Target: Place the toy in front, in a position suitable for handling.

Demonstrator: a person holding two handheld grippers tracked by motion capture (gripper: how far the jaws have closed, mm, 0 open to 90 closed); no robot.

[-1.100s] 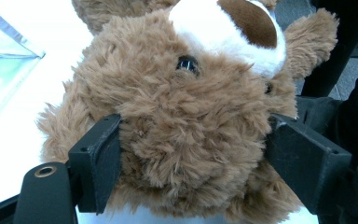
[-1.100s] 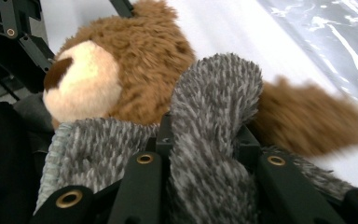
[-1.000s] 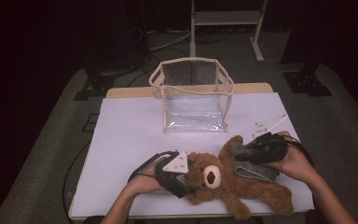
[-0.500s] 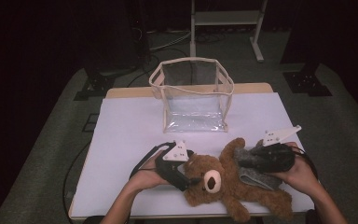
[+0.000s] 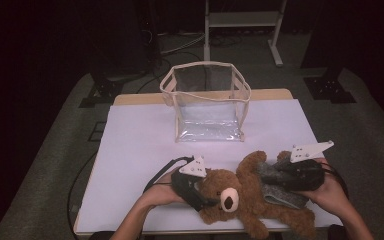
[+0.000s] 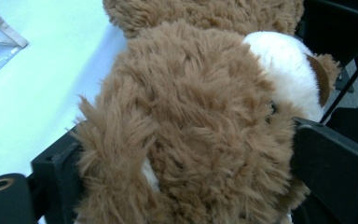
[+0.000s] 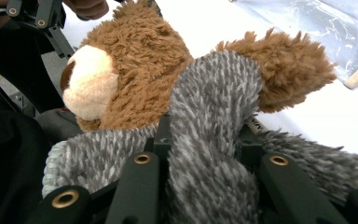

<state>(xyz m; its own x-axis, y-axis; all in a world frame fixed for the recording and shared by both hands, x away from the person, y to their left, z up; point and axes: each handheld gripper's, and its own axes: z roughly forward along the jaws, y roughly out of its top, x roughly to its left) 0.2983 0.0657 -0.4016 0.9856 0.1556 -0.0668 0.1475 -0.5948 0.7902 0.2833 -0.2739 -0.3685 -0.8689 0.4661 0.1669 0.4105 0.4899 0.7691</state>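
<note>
High view, counter: a white sheet (image 5: 145, 145) is being carried by the counter (image 5: 130, 98), whose wooden edge is being shown at the far side.
High view, bag: a clear bag (image 5: 207, 102) with a cream rim is being kept upright at the far middle of the counter, well apart from the bear.
High view, bear: a brown bear (image 5: 250, 192) is being laid near the front edge, head toward the left, snout (image 5: 228, 200) pointing at the front edge.
High view, sweater: a grey sweater (image 5: 280, 185) is being worn over the bear's trunk.
High view, left gripper: the left gripper (image 5: 200, 192) is being held at the bear's head by the left hand (image 5: 162, 192).
High view, right gripper: the right gripper (image 5: 275, 177) is being held over the sweater by the right hand (image 5: 330, 192).
Left gripper view, bear: the head (image 6: 191, 130) is being framed between the two black jaws, one at each side of it.
Left gripper view, gripper state: the jaws have just been opening and are being held wide; the fur is being brushed at both sides, and whether it is being pressed cannot be told.
Left gripper view, bag: a corner of the bag (image 6: 0, 39) is being shown at the upper left.
Right gripper view, sweater: a fold of the sweater (image 7: 214, 140) is being pinched between the jaws.
Right gripper view, gripper state: the jaws are being kept nearly closed on the knit.
Right gripper view, bear: the head (image 7: 135, 60) is being shown beyond the fold, an arm (image 7: 293, 70) reaching toward the bag (image 7: 317, 23).
</note>
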